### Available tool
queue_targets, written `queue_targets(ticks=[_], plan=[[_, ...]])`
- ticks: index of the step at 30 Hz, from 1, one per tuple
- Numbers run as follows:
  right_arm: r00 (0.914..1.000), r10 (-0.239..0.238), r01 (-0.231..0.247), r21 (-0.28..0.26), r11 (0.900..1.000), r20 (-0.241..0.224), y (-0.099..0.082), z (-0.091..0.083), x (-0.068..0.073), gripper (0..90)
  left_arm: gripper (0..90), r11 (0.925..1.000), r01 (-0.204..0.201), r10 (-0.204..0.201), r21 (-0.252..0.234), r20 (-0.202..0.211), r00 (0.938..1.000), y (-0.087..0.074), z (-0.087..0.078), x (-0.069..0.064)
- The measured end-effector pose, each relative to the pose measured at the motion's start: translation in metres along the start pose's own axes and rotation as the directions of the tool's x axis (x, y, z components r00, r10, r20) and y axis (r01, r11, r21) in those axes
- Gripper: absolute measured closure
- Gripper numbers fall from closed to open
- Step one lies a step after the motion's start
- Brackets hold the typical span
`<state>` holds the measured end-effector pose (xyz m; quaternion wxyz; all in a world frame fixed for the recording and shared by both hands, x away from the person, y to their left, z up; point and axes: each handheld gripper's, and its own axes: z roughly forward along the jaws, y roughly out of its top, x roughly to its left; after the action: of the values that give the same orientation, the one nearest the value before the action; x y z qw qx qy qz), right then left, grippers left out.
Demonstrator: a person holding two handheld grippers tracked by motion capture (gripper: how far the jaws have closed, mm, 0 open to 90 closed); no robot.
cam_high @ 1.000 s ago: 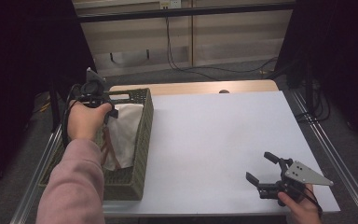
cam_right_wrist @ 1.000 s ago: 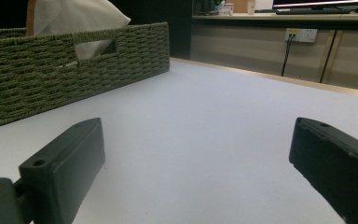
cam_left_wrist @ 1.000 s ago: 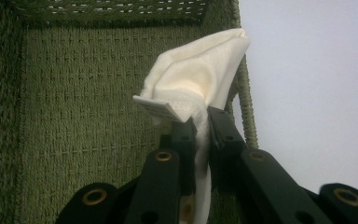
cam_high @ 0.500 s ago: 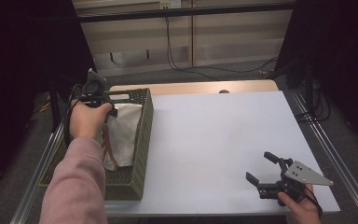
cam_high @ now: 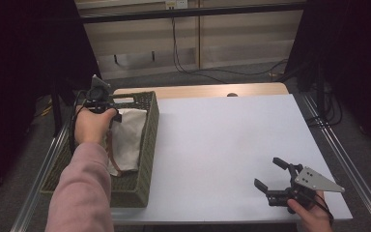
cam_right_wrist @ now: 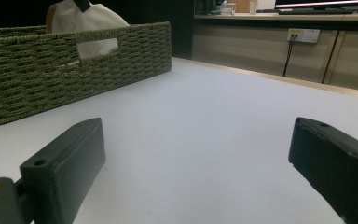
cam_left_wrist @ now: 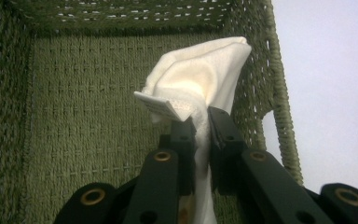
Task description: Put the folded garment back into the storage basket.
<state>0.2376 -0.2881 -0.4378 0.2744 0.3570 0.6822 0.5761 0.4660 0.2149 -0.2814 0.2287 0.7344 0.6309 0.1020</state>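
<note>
Change since earlier: little shifts; the left claw (cam_high: 107, 107) sits a touch lower over the basket (cam_high: 147, 145) than a second ago, while the right claw (cam_high: 276, 178) keeps its place near the worktop's (cam_high: 222, 140) near right corner.
Left claw: clenched on the white cloth (cam_left_wrist: 200, 84), its two black jaws pinching a fold of it with fabric bunched up just beyond the tips.
Cloth: a small label (cam_left_wrist: 161, 106) sticks out just left of the jaw tips in the left gripper view; the rest of the cloth hangs below the claw into the basket, with a brown strap (cam_high: 112, 157) along its edge in the high view.
Basket: green woven, directly beneath and around the left claw; its floor and walls lie beyond the jaws, its right wall just beside them.
Right claw: released, jaws standing wide apart with bare worktop between them, nothing held.
Basket from the right claw: well ahead and to its left, with the cloth (cam_right_wrist: 91, 18) poking above the rim and showing through the handle slot (cam_right_wrist: 98, 48).
Person: a pink sleeve (cam_high: 82, 188) leads to the left claw.
</note>
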Motion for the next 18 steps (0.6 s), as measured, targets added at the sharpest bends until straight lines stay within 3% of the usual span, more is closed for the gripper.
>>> queue_targets(ticks=[3, 6, 7, 8, 12, 13, 14, 16, 17, 18], plan=[[1.0, -0.008, 0.008, 0.0, 1.0, 0.001, 0.0, 0.0, -0.001, 3.1, 81.8, 1.0, 0.005, -0.005, 0.005, -0.003, 1.0, 0.0, 0.003, 0.003], [1.0, -0.004, 0.004, 0.001, 1.0, 0.001, 0.0, 0.0, -0.001, 3.2, 81.7, 0.9999, -0.014, 0.014, 0.008, 0.0, 0.9999, 0.0, 0.007, 0.005], [1.0, -0.003, 0.003, 0.001, 1.0, 0.001, 0.0, 0.0, -0.001, 3.2, 81.7, 1.0, 0.009, -0.009, 0.002, -0.011, 0.9999, 0.0, 0.008, 0.004], [1.0, -0.004, 0.004, 0.001, 1.0, 0.001, 0.0, 0.0, -0.001, 3.2, 81.6, 1.0, 0.004, -0.004, 0.003, 0.004, 1.0, 0.0, 0.009, 0.005], [1.0, -0.008, 0.008, 0.0, 1.0, -0.003, 0.0, 0.0, 0.0, 3.1, 81.3, 0.9997, 0.02, -0.02, 0.017, -0.001, 0.9998, 0.0, 0.011, 0.008], [1.0, -0.006, 0.006, 0.0, 1.0, -0.004, 0.0, 0.0, 0.0, 3.2, 81.2, 1.0, 0.003, -0.003, -0.006, -0.012, 0.9999, 0.0, 0.012, 0.01], [1.0, -0.006, 0.006, 0.0, 1.0, -0.004, 0.0, 0.0, 0.0, 3.1, 81.2, 0.9998, 0.015, -0.015, -0.013, -0.009, 0.9998, -0.001, 0.013, 0.01], [1.0, -0.004, 0.004, -0.001, 1.0, -0.001, 0.0, 0.0, 0.0, 3.2, 81.0, 0.9999, -0.009, 0.009, 0.006, -0.007, 0.9999, 0.0, 0.014, 0.014], [1.0, -0.004, 0.004, 0.0, 1.0, -0.001, 0.0, 0.0, 0.0, 3.2, 80.9, 0.9999, 0.014, -0.014, -0.006, -0.028, 0.9995, 0.0, 0.015, 0.013], [1.0, -0.005, 0.005, 0.0, 1.0, -0.004, 0.0, 0.0, -0.001, 3.2, 80.9, 0.9999, 0.01, -0.01, -0.006, -0.009, 0.9999, 0.0, 0.016, 0.015]])
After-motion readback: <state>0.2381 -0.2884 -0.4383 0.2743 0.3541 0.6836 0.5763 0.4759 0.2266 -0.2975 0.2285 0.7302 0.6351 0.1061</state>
